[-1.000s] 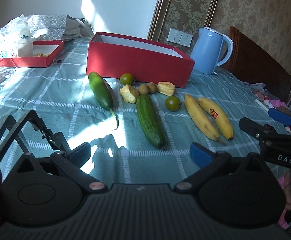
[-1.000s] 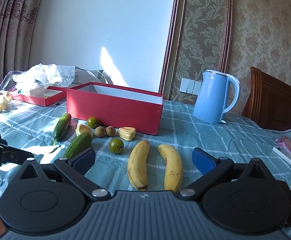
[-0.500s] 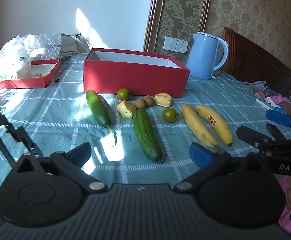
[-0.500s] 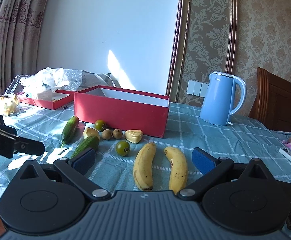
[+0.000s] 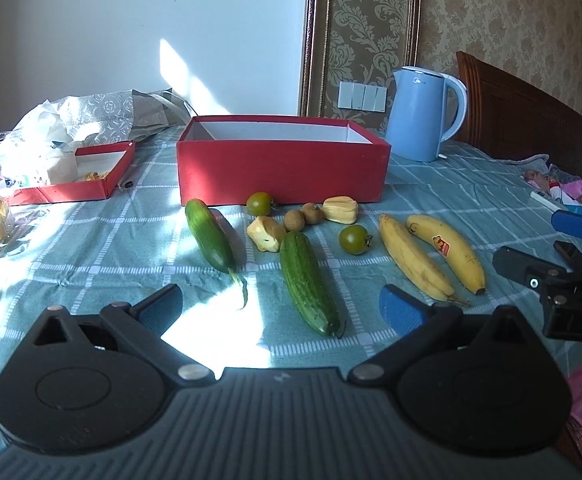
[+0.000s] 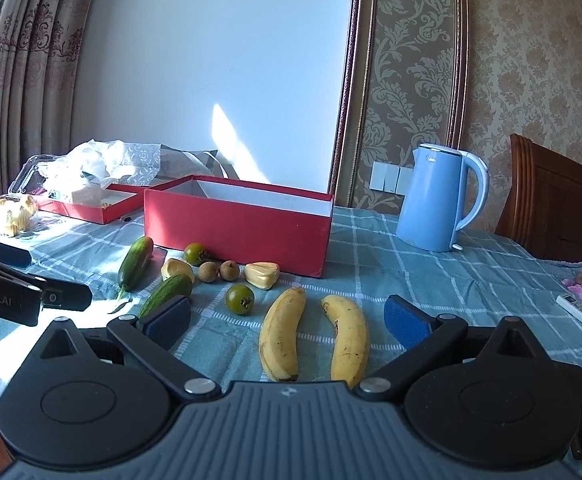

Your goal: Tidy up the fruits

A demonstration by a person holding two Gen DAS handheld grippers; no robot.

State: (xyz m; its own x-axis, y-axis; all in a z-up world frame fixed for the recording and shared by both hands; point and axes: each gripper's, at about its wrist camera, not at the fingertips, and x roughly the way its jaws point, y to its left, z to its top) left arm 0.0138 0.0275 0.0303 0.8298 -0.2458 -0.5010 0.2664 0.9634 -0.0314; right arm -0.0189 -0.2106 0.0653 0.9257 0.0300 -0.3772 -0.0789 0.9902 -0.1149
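Red box (image 5: 283,174) looks empty from here; the floor is partly hidden. Lid (image 5: 71,184) to its left holds scraps. Fruit sits on the bench (image 5: 91,248) in front of the box: cucumbers (image 5: 309,280), tomatoes (image 5: 354,239), bananas (image 6: 281,336). Kettle (image 6: 437,196) by the wall. Your left gripper (image 5: 281,308) and right gripper (image 6: 287,320) are both wide open, holding nothing.

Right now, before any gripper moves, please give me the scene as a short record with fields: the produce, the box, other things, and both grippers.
bananas: two, side by side on the tablecloth
cucumbers: two, lying flat
green tomatoes: two
small brown fruits: two, touching
yellow fruit pieces: two
red box: open, behind the produce; nothing seen inside
kettle: blue, right of the box
left gripper: open, holds nothing
right gripper: open, holds nothing
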